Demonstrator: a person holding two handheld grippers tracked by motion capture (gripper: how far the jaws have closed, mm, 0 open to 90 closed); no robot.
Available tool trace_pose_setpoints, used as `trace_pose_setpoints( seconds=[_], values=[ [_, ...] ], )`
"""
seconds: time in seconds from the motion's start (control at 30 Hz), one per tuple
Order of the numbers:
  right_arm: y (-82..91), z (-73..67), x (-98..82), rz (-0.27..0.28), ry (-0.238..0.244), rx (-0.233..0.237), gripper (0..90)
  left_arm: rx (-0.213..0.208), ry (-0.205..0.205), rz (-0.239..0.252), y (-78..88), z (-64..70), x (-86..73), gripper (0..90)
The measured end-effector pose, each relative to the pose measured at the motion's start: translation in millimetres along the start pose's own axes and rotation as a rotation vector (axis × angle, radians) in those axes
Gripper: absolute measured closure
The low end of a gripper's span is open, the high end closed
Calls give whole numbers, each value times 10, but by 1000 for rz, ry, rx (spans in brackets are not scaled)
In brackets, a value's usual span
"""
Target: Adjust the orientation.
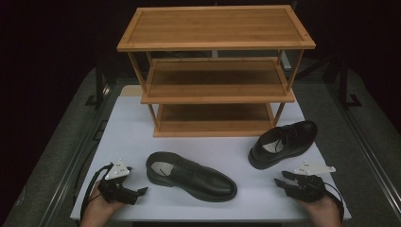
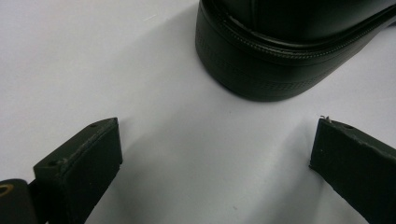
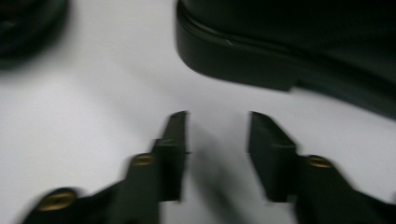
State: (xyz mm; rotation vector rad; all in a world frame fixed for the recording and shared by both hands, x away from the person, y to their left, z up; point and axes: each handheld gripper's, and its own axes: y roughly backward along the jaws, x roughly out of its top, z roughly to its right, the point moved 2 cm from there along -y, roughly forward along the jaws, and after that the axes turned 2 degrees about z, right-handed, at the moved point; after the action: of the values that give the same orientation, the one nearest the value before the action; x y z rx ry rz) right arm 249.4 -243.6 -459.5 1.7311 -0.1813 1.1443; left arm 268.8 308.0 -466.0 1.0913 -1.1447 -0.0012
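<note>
Two black leather shoes lie on the white tabletop (image 1: 124,124). One shoe (image 1: 191,175) lies at the front centre with its toe to the right; the other shoe (image 1: 283,142) lies at the right, near the rack. My left gripper (image 1: 140,191) rests at the front left, pointing at the nearer shoe's heel (image 2: 280,56). In the left gripper view it (image 2: 212,140) is wide open and holds nothing. My right gripper (image 1: 280,178) sits at the front right, just short of the right shoe's heel (image 3: 289,51). Its jaws (image 3: 217,126) stand a little apart over bare table.
A three-tier bamboo shoe rack (image 1: 215,71) stands at the back of the tabletop, with nothing on its shelves. The toe of the nearer shoe (image 3: 28,23) shows blurred at the upper left of the right gripper view. Dark floor surrounds the table.
</note>
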Motion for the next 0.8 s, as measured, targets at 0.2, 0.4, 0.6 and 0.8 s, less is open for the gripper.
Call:
trace_pose_setpoints(
  seconds=[0.2, 0.4, 0.6, 0.8],
  values=[
    [-28, -195, 155, 39, 11, 131, 897, 0, -1, 0, -1, 1, 0, 17],
    [-103, -432, 279, 42, 41, 226, 897, 1, -1, 0, -1, 2, -1, 17],
    [-187, -757, 484, 78, 84, 355, 897, 2, -1, 0, -1, 2, -1, 17],
    [-208, -986, 544, 84, 124, 437, 897, 1, -1, 0, -1, 2, -1, 17]
  ],
)
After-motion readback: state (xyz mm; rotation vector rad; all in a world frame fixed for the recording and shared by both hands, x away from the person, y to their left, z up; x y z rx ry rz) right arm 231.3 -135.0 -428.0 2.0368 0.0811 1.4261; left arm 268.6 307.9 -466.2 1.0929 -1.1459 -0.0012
